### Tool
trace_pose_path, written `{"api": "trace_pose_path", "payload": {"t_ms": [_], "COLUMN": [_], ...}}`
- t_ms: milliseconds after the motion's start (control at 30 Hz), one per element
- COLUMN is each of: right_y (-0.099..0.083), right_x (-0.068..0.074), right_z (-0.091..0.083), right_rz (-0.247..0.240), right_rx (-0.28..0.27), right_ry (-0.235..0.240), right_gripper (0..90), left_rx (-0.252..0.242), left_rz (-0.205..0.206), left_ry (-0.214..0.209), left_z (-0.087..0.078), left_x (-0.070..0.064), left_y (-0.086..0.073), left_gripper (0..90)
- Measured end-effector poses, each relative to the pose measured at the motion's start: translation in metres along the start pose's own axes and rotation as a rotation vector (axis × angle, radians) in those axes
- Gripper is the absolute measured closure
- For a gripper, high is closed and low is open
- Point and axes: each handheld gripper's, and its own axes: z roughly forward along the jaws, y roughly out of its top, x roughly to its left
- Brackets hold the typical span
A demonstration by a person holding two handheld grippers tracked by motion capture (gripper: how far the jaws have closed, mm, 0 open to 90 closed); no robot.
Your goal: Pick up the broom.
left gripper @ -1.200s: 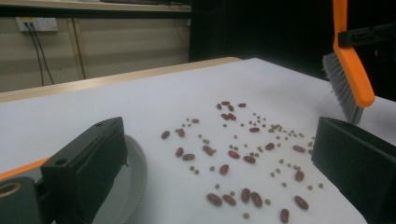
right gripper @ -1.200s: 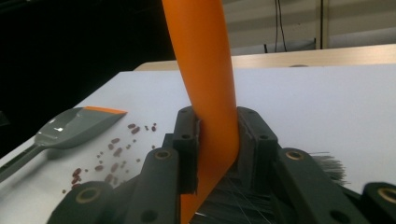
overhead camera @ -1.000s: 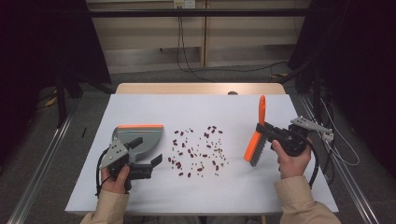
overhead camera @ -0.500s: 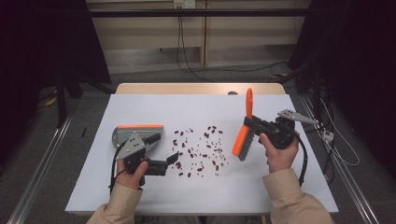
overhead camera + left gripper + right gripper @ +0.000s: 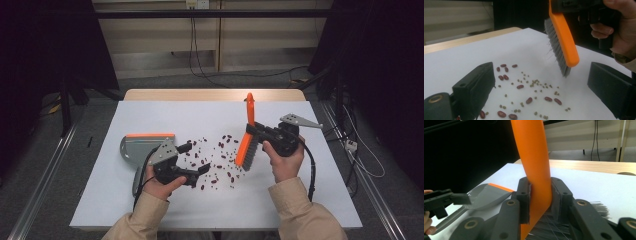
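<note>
An orange brush (image 5: 247, 133) with grey bristles hangs tilted over the right side of the scattered beans (image 5: 216, 159). My right gripper (image 5: 258, 131) is shut on its handle (image 5: 536, 170), with the bristles (image 5: 556, 47) just above the white table. My left gripper (image 5: 193, 159) is open over the left part of the beans, with red and small green beans (image 5: 529, 100) between its jaws and nothing held. A grey dustpan (image 5: 141, 148) with an orange edge lies flat to the left of that gripper.
The white tabletop (image 5: 165, 117) is bare behind the beans and at the far right. The dustpan's handle (image 5: 136, 183) points toward the person's left sleeve. Cables trail off the right edge, and metal rails run along both sides of the table.
The right gripper has carried the brush left to the beans. The left gripper has moved right, away from the dustpan's handle and over the beans. The dustpan has stayed put.
</note>
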Motion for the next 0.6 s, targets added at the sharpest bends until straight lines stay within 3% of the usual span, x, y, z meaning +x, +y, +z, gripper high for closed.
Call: {"api": "trace_pose_path", "payload": {"t_ms": [267, 400, 600], "right_y": [0.001, 0.000, -0.002], "right_x": [0.020, 0.031, 0.039], "right_z": [0.019, 0.027, 0.036], "right_rz": [-0.019, -0.032, -0.036], "right_rx": [0.007, 0.012, 0.010], "right_ry": [0.025, 0.042, 0.052], "right_gripper": [71.3, 71.2, 71.2], "left_rx": [0.049, 0.066, 0.087], "left_rz": [-0.032, -0.066, -0.078], "left_ry": [-0.016, -0.020, -0.026], "left_z": [0.019, 0.029, 0.036], "left_x": [-0.006, -0.010, -0.014], "left_y": [-0.003, -0.005, -0.007], "left_gripper": [16.6, 23.0, 35.0]}}
